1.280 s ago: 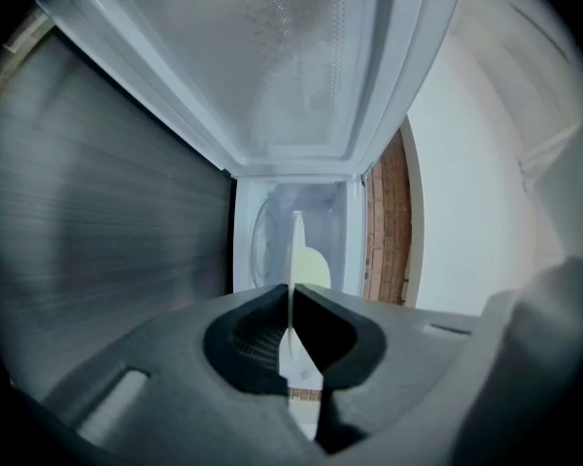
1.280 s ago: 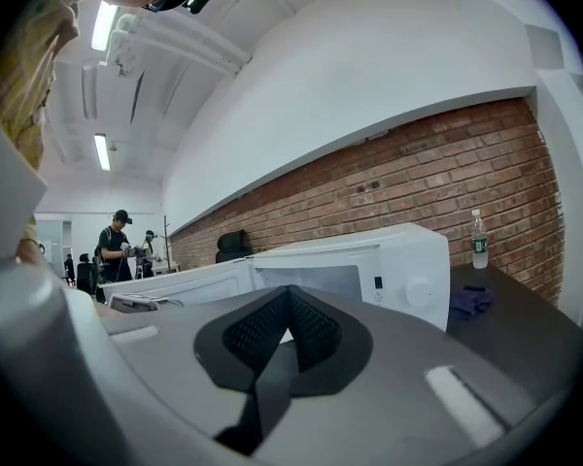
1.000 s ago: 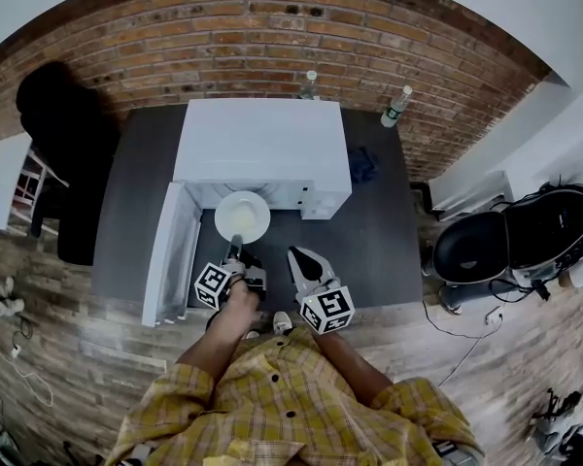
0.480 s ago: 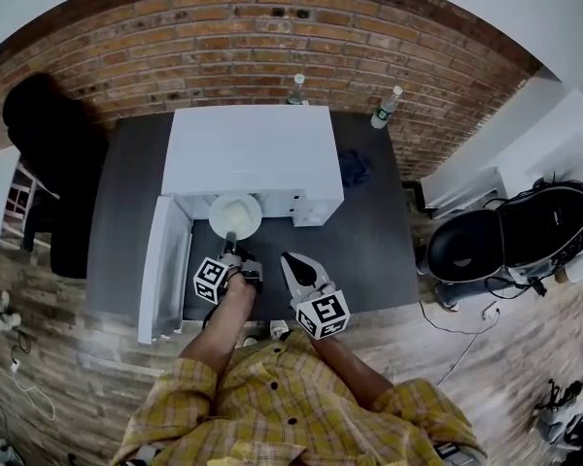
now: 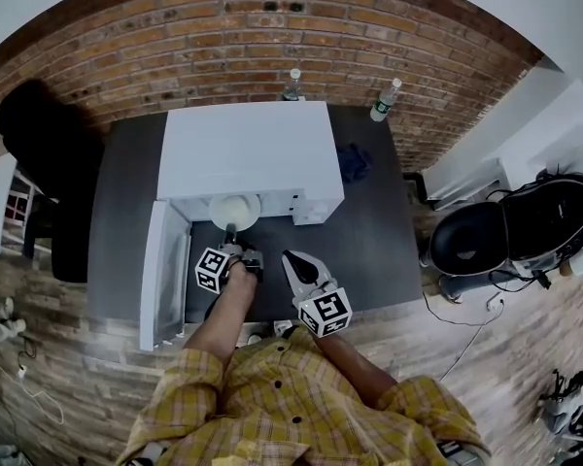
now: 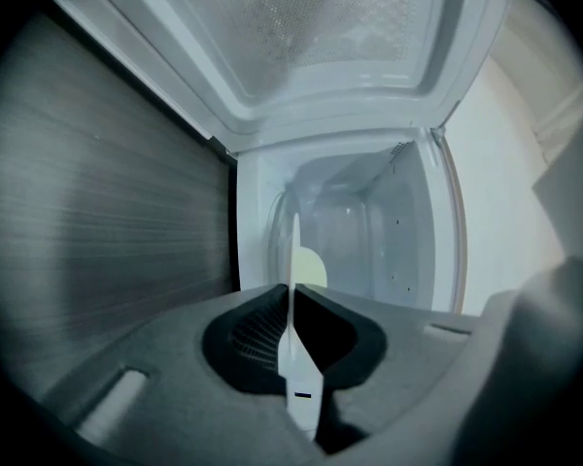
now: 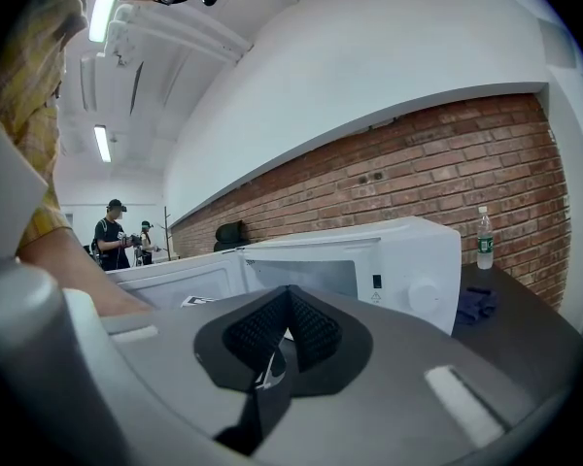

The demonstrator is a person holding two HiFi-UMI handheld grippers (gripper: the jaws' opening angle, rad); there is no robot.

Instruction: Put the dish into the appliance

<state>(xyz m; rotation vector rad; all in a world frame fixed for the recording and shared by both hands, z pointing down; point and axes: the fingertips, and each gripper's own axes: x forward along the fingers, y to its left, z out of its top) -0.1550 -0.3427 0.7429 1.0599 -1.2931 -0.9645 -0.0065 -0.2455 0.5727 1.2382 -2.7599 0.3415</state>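
Shows a white microwave (image 5: 248, 149) on a dark table (image 5: 379, 250), with its door (image 5: 163, 270) swung wide open to the left. Holds a white dish (image 5: 235, 210) by its near rim in the left gripper (image 5: 233, 239), roughly flat, about halfway through the mouth of the oven and apparently not yet resting on the floor inside. Pinches only a thin edge of that rim, between pads just beginning to part, with the rim between them. Shows the right gripper (image 5: 291, 258) empty and pressed closed, just beside the left one, above the table in front of the oven. As for likely trouble, a judgement only: could drop or tip the dish onto the sill if released before it is set down inside; could lose it sideways, given so narrow a bite on a smooth rim; could knock its far edge against the cavity wall or frame if pushed in off-centre; could clip the open door when backing out on the left.
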